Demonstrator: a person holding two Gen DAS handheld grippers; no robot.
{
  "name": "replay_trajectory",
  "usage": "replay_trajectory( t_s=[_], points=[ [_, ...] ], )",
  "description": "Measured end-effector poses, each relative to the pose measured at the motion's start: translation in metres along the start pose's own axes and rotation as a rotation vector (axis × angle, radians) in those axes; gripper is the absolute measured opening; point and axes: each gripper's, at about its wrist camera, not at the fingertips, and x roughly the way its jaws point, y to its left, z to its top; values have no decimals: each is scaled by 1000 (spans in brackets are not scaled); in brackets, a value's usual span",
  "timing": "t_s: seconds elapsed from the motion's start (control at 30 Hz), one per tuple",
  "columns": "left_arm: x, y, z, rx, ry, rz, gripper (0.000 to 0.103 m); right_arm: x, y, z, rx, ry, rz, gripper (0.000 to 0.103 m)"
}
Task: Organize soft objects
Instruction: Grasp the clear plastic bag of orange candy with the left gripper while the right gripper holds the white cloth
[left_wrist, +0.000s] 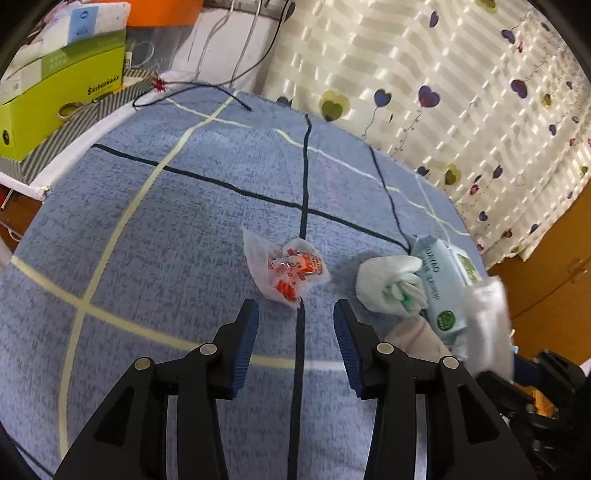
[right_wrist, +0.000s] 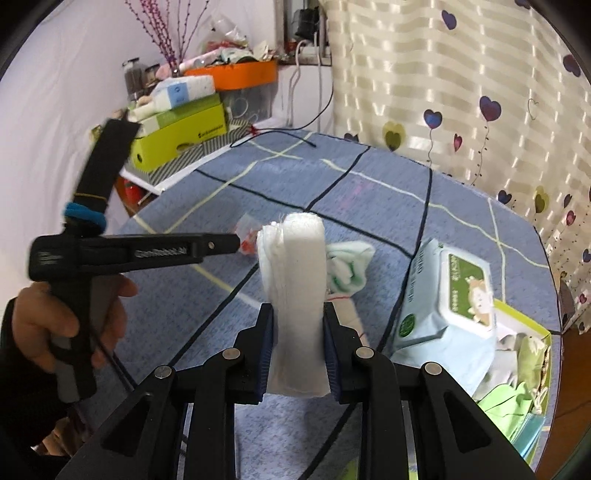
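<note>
The right gripper (right_wrist: 298, 325) pinches the folded white cloth wad (right_wrist: 295, 295) upright above the blue checked mat (right_wrist: 369, 199), while the spread, empty left gripper (left_wrist: 295, 332) has the crumpled white-and-orange plastic packet (left_wrist: 286, 271) just ahead at twelve o'clock, nearer than the right.

Black lettering, seemingly "Suishouban", runs along the lime-green box (left_wrist: 62, 92); the embossed name on the left tongs (right_wrist: 162, 253) and the wipes pack (right_wrist: 443, 306) print stay illegible.
</note>
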Motion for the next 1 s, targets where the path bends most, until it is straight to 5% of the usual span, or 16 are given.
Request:
replay_trajectory(
  t_s=[0.47,0.57,0.8,1.0],
  points=[
    [40,1,14,-6,3,57,43,2,-19,4,24,-29,37,24],
    [43,-1,13,9,7,62,23,3,-21,3,29,-30,40,24],
    [35,-8,12,34,-14,54,9,1,-24,1,36,-37,37,24],
    [9,-20,7,52,-57,34,9,-12,-25,-1,43,-63,27,24]
  ],
)
